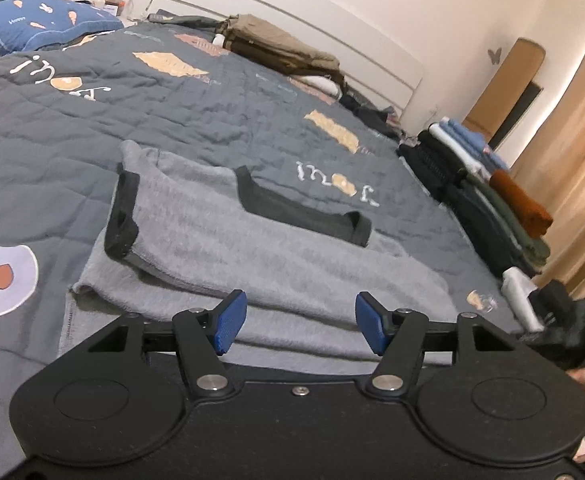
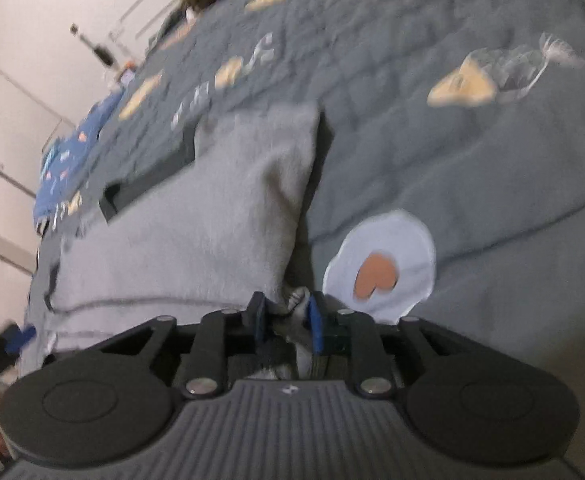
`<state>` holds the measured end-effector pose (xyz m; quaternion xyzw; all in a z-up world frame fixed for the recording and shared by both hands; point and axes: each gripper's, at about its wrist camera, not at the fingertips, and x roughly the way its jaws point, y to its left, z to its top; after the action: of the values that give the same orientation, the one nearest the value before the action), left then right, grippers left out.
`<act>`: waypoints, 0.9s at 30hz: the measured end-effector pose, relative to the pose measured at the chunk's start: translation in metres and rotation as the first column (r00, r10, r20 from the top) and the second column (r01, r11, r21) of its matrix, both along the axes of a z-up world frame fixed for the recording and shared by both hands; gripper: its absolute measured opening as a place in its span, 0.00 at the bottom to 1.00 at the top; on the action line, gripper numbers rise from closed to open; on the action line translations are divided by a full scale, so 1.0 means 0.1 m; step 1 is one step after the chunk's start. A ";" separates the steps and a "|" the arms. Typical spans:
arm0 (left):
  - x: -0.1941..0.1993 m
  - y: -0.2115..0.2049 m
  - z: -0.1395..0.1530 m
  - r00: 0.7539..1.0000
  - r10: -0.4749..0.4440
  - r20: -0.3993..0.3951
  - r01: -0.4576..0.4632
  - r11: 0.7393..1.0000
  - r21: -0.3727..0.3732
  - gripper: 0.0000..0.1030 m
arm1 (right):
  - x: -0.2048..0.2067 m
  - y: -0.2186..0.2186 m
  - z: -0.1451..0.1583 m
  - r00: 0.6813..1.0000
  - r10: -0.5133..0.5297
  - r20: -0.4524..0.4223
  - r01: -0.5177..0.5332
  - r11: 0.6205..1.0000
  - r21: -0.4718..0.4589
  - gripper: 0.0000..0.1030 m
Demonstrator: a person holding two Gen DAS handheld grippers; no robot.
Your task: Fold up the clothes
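Note:
A grey garment (image 1: pixel 228 240) with black cuffs and trim lies partly folded on the dark grey quilt (image 1: pixel 52 128). My left gripper (image 1: pixel 301 322) is open just above the garment's near edge, with nothing between its blue pads (image 1: pixel 232 318). In the right wrist view the same grey garment (image 2: pixel 196 216) stretches away to the left, blurred. My right gripper (image 2: pixel 287 316) is nearly closed at the garment's near corner. A bunch of grey cloth fills the narrow gap between its jaws. A blurred dark shape (image 1: pixel 556 316) at the right edge of the left wrist view may be the right gripper.
A row of folded clothes (image 1: pixel 488 200) lines the bed's right edge, beside a tan curtain (image 1: pixel 572 168). A brown pile (image 1: pixel 284 48) and more clothes lie along the white headboard (image 1: pixel 332 32). A blue pillow (image 1: pixel 40 24) sits at the far left.

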<state>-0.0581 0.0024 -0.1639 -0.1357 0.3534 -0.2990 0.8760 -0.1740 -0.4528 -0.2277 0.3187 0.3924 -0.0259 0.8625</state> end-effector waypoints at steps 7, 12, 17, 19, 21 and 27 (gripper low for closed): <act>-0.03 -0.03 -0.03 1.000 -0.011 0.000 0.011 0.999 0.052 0.61 | -0.17 0.25 0.21 0.994 0.039 0.098 -0.033 0.998 -0.059 0.31; -0.13 -0.02 -0.02 0.999 -0.025 0.045 0.018 0.989 0.144 0.61 | -0.26 0.57 0.26 0.987 0.125 0.105 -0.103 0.976 -0.192 0.36; -0.18 0.20 0.03 0.998 0.012 0.064 -0.024 0.982 0.188 0.64 | -0.35 0.69 0.23 0.987 0.151 0.058 -0.127 0.943 -0.307 0.40; -0.20 0.32 0.03 0.997 0.032 0.064 -0.044 0.979 0.199 0.64 | -0.39 0.72 0.20 0.985 0.166 0.036 -0.143 0.924 -0.355 0.40; -0.23 0.43 0.04 0.997 0.052 0.064 -0.064 0.976 0.210 0.64 | -0.43 0.74 0.15 0.984 0.175 0.017 -0.155 0.907 -0.391 0.40; -0.26 0.60 0.08 0.994 0.081 0.070 -0.094 0.971 0.219 0.64 | -0.47 0.85 0.13 0.971 0.236 0.045 -0.188 0.863 -0.469 0.40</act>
<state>-0.0840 0.0629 -0.1557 -0.0432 0.3514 -0.2227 0.9083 -0.2205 -0.3677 -0.2148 0.0606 0.3634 -0.0073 0.9296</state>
